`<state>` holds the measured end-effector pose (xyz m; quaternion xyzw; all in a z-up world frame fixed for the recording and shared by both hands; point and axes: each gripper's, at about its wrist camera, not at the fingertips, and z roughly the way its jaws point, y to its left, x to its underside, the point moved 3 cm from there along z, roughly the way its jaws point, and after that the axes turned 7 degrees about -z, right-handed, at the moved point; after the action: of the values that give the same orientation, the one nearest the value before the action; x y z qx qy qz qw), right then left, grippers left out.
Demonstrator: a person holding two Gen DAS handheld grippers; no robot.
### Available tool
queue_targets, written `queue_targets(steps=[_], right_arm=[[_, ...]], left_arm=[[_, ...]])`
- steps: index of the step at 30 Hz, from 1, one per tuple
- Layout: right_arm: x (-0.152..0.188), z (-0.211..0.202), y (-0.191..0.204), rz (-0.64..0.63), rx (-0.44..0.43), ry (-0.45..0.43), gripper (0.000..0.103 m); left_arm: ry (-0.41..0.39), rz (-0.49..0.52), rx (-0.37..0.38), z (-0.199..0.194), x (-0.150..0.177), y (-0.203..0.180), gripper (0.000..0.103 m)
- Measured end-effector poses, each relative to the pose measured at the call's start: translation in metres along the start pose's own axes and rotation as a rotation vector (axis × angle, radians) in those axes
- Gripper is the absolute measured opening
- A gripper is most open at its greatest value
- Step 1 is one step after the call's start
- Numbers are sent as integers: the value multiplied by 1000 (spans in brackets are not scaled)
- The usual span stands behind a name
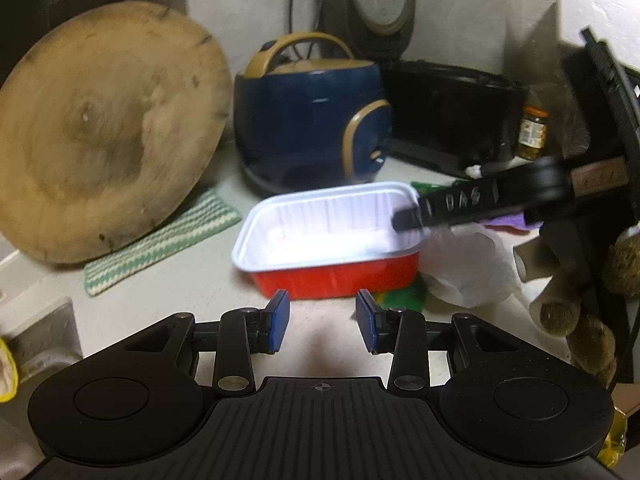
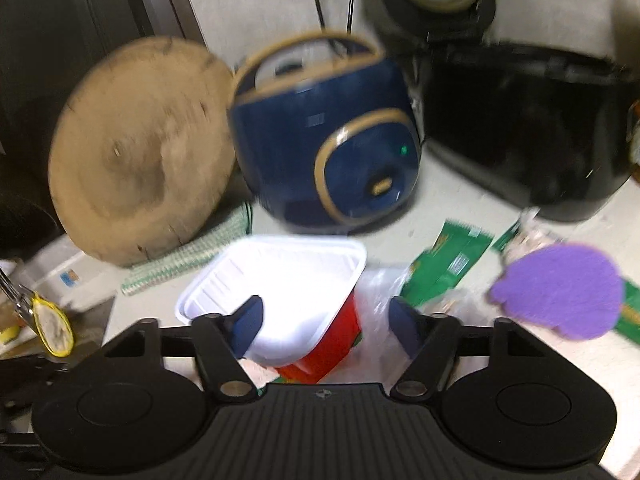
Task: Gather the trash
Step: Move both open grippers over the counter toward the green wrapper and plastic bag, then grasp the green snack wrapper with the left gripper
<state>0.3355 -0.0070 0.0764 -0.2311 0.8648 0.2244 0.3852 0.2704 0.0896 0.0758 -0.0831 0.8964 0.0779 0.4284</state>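
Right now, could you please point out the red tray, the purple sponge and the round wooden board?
red tray [image 1: 340, 276]: left wrist view, red front wall.
purple sponge [image 2: 560, 292]: right wrist view, centre.
round wooden board [image 1: 108, 132]: left wrist view, face.

Spread tongs [image 2: 325, 326] astride tray [image 2: 280, 280] corner

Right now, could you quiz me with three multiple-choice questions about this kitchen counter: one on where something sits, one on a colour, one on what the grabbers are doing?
1. Where is the round wooden board?
A. left of the blue cooker
B. inside the tray
C. on the black appliance

2. What colour is the food tray outside?
A. green
B. red
C. yellow

3. How is the right gripper placed?
A. shut on the purple sponge
B. open, one finger inside the tray, one outside
C. out of sight

Answers: 1 A, the board leans beside the cooker. 2 B, red wall under a white rim. 3 B, its fingers straddle the tray's edge; the left gripper waits open.
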Motion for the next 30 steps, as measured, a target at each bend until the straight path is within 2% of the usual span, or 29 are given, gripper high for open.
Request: queue_targets(steps=[2, 6, 10, 12, 14, 16, 18, 20, 22, 27, 30], right_arm=[[7, 8, 3, 0, -20, 43, 31], [23, -2, 20, -44, -92, 88, 26], [42, -21, 42, -85, -228, 158, 26], [46, -32, 49, -107, -253, 152, 26], [44, -44, 52, -143, -222, 102, 27], [40, -52, 50, -183, -159, 40, 34], [36, -59, 46, -213, -90, -18, 50], [34, -62, 39, -235, -27, -50, 52], [36, -64, 34, -250, 0, -55, 54], [61, -60, 26, -347, 5, 7, 73], [83, -55, 20, -445, 85, 48, 73]], left_arm=[[9, -15, -1, 1, 1, 7, 41], [19, -32, 1, 6, 1, 18, 41], [51, -93, 28, 12, 2, 32, 41], [54, -119, 35, 13, 4, 41, 41], [47, -144, 32, 10, 6, 51, 41], [42, -180, 48, 6, 5, 61, 41], [60, -245, 88, 3, 4, 70, 41], [71, -287, 99, 3, 3, 76, 41], [66, -275, 73, 7, 0, 77, 41], [72, -220, 0, 19, 3, 78, 41], [9, -180, -36, 10, -2, 75, 41]])
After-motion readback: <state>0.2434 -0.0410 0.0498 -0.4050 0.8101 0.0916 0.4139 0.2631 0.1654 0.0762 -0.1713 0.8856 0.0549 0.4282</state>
